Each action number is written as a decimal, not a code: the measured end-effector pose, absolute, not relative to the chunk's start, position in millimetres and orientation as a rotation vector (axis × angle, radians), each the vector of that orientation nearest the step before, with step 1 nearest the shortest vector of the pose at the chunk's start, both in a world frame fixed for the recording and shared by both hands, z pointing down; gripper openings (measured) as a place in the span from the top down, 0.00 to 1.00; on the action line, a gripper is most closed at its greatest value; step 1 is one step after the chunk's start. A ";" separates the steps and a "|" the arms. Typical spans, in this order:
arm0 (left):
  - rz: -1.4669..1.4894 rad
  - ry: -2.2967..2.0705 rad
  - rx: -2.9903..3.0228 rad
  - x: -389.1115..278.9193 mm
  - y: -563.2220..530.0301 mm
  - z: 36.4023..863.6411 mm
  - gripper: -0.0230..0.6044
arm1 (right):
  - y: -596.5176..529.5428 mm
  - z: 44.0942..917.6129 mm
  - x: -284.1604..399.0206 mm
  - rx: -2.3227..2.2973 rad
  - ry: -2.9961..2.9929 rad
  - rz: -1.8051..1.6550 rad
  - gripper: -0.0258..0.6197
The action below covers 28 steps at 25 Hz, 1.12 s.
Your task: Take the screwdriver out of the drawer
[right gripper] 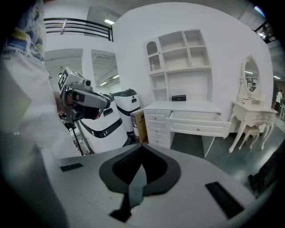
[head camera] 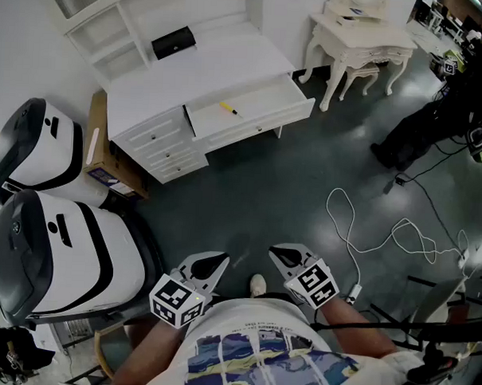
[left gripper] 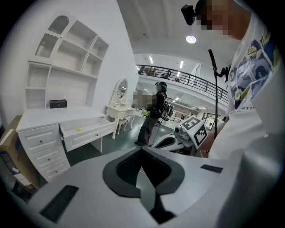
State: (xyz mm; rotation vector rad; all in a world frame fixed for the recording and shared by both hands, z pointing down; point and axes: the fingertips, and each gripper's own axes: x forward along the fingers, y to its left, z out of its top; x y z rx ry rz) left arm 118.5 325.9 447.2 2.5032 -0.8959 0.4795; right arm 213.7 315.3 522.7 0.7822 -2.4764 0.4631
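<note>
The left claw (head camera: 220, 260) and right claw (head camera: 277, 251) are hanging clenched, empty, well apart from the open drawer (head camera: 260, 126) exposing the yellow screwdriver (head camera: 228, 109).

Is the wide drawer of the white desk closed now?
No, the drawer stands pulled open, with the yellow screwdriver lying inside.

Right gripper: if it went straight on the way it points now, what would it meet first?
Probably the bare dark floor, short of the white desk: the right gripper, shut and empty, tilts downward and nothing stands between. Depth is unclear; a flatter line would end at the desk's drawer stack.
</note>
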 end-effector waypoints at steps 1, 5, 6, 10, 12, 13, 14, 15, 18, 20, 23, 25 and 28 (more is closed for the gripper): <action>0.481 -0.899 2.502 119.2 325.0 447.5 0.94 | 314.4 523.0 214.8 0.781 -2.477 0.463 0.92; 0.477 -0.917 2.497 121.0 320.3 446.5 0.94 | 312.1 526.6 218.1 0.770 -2.476 0.472 0.92; 0.473 -0.924 2.494 120.8 318.8 445.8 0.94 | 312.1 528.7 218.4 0.765 -2.474 0.478 0.92; 0.457 -0.934 2.472 114.2 314.4 446.9 0.94 | 309.2 537.3 215.0 0.751 -2.460 0.502 0.92; 0.456 -0.930 2.468 107.7 307.1 450.6 0.94 | 301.5 542.0 210.4 0.756 -2.453 0.519 0.92; 0.455 -0.927 2.467 104.2 301.1 452.7 0.94 | 296.2 544.9 207.9 0.759 -2.449 0.533 0.92; 0.451 -0.923 2.467 100.6 294.0 454.7 0.94 | 290.4 547.8 205.1 0.762 -2.445 0.551 0.92; 0.444 -0.917 2.467 96.9 285.8 456.3 0.94 | 283.9 550.4 202.2 0.767 -2.441 0.565 0.92; 0.420 -0.889 2.487 84.4 252.8 458.2 0.94 | 255.4 553.8 191.6 0.794 -2.423 0.564 0.92; 0.408 -0.858 2.508 73.8 225.2 457.2 0.94 | 229.1 551.7 180.9 0.827 -2.411 0.549 0.92; 0.390 -0.806 2.537 54.8 183.6 452.1 0.94 | 185.5 542.5 159.6 0.889 -2.395 0.533 0.92; 0.379 -0.773 2.552 41.1 159.0 450.6 0.94 | 158.1 538.7 145.3 0.922 -2.381 0.523 0.92; 0.387 -0.732 2.573 16.5 123.3 452.0 0.94 | 117.4 542.4 126.8 0.984 -2.347 0.538 0.91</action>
